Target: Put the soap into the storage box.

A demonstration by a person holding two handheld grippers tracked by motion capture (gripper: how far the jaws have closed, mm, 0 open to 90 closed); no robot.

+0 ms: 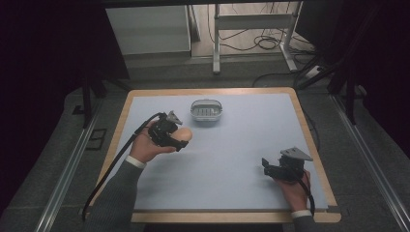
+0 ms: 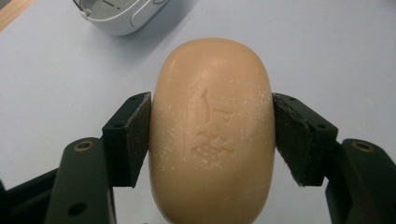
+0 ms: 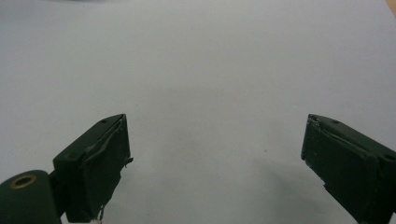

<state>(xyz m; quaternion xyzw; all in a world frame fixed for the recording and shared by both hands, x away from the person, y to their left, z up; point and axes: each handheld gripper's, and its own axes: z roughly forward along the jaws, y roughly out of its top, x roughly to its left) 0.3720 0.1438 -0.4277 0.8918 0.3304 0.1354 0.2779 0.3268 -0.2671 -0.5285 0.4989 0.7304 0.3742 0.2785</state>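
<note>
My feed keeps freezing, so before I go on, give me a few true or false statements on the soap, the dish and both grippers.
1. The left gripper clamps the soap bar by its sides. True.
2. The soap lies in the soap dish. False: it is in the jaws, apart from the dish.
3. The right gripper is open, holding nothing. True.
4. The right gripper grips the dish. False: it is far from the dish, over the bare mat.

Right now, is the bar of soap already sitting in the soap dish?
No, the bar of soap is clamped between the left gripper's pads, apart from the soap dish.
</note>
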